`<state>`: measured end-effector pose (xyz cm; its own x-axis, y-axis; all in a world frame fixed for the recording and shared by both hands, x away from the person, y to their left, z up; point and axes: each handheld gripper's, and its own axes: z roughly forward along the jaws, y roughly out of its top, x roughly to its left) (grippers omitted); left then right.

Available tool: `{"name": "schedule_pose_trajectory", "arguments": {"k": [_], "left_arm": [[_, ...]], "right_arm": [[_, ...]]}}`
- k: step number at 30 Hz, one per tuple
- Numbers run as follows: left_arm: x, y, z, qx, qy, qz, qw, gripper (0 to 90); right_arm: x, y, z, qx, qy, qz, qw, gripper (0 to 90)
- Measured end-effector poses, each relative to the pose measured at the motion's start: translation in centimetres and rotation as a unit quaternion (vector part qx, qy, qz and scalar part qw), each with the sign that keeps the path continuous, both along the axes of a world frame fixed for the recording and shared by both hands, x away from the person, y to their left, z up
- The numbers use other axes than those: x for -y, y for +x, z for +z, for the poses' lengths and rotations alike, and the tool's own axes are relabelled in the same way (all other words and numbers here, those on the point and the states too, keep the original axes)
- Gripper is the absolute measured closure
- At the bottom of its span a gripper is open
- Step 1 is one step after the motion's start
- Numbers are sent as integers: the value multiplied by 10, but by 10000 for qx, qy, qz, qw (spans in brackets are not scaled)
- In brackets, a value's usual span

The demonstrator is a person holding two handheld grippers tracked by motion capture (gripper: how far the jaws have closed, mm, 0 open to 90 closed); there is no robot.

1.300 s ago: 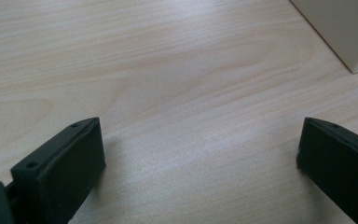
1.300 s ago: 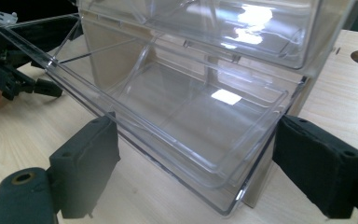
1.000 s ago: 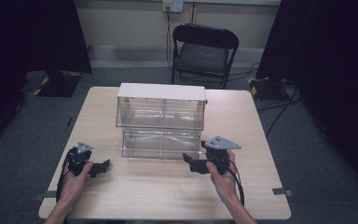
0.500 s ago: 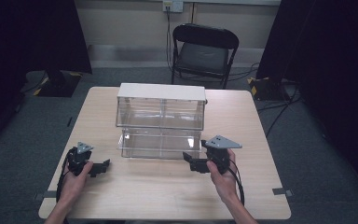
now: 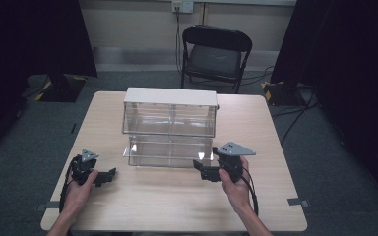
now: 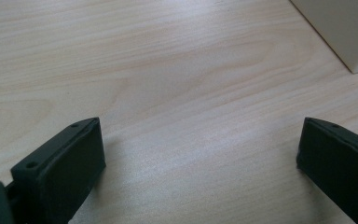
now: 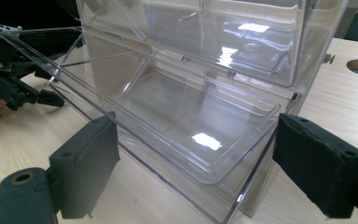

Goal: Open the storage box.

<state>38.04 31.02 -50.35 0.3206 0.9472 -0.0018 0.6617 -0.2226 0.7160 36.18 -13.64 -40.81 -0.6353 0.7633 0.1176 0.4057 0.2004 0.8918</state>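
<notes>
Pale wooden table (image 5: 177,206) carries a clear two-tier drawer cabinet (image 5: 170,118) at its centre, lower drawer (image 5: 170,150) pulled out toward the person; right gripper (image 5: 202,173), jaws spread, sits just beside that drawer's front right corner; left gripper (image 5: 109,174), jaws spread, rests apart to the left over bare wood.

Black grippers (image 5: 207,172), blocky jaws, grey three-cornered plates, black cables.

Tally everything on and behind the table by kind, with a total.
Clear drawer cabinet: 1
Handheld tongs: 2, left and right
Black folding chair: 1
Wooden table: 1
Total: 5
</notes>
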Motion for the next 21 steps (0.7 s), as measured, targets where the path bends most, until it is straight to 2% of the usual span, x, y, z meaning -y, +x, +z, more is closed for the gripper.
{"name": "schedule_pose_trajectory", "arguments": {"k": [21], "left_arm": [[0, 0, 0, -1, 0, 0, 10000, 4]], "right_arm": [[-2, 6, 9, 65, 82, -7, 9999, 129]]}}
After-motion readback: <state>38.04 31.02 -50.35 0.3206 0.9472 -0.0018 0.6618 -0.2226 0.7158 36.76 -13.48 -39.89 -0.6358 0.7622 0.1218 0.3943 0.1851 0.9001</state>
